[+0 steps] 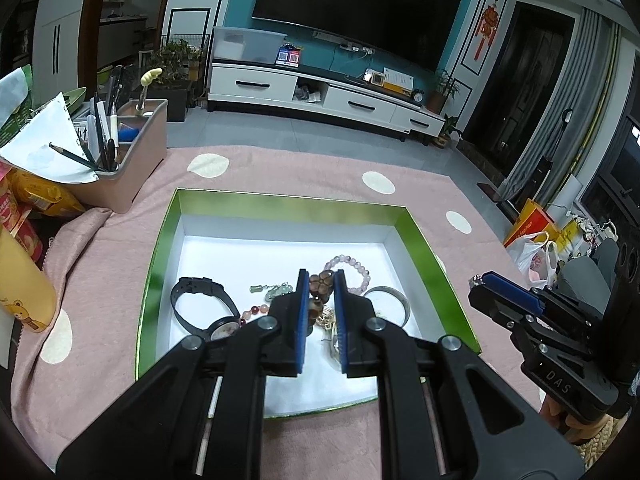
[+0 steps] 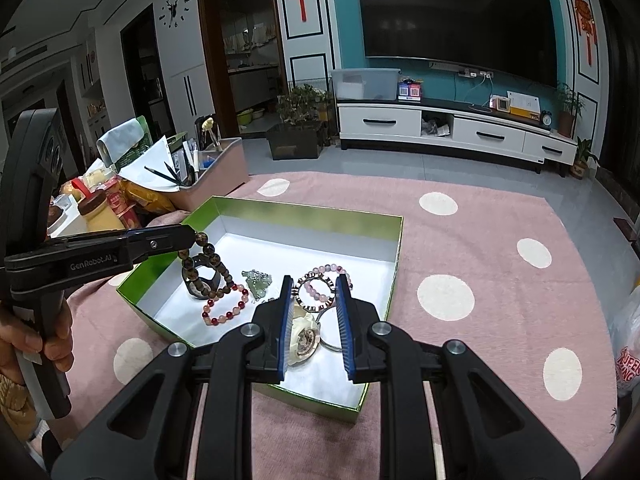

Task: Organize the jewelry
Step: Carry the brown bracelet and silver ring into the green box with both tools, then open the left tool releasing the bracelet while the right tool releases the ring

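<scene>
While both grippers hang over the green box, the left gripper is clenched on a dark bead bracelet dangling above the box's left half. The right gripper grasps a cream watch over the near right corner, its metal band reaching away from the fingers toward the far wall.

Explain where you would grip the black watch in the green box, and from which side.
Probably best: pinch the strap at the far end of the black watch, away from the dial, coming down from above with one finger inside the loop. The strap is fastened into an open loop lying on its edge on the floor of the box, opening upward, with bare floor to its left.
</scene>
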Demonstrator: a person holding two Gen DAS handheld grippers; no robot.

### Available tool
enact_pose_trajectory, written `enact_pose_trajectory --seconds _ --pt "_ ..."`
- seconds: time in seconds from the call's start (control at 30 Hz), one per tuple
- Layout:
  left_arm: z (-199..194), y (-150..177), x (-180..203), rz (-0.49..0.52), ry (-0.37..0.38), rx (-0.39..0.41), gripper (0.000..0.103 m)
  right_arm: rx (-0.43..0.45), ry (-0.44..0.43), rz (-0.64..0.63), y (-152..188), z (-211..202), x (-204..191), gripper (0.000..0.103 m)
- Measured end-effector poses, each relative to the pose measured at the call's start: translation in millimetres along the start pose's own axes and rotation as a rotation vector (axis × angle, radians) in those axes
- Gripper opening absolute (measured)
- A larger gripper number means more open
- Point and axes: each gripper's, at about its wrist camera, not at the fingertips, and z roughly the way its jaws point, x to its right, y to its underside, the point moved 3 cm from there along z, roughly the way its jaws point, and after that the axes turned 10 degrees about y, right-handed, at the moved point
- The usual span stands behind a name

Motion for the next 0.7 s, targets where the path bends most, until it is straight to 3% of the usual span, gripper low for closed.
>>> enact_pose_trajectory --seconds 0.7 --pt "36 8 -16 -0.007 -0.032 -0.073 0.012 -0.060 -0.010 -0.007 7 29 -6 0.021"
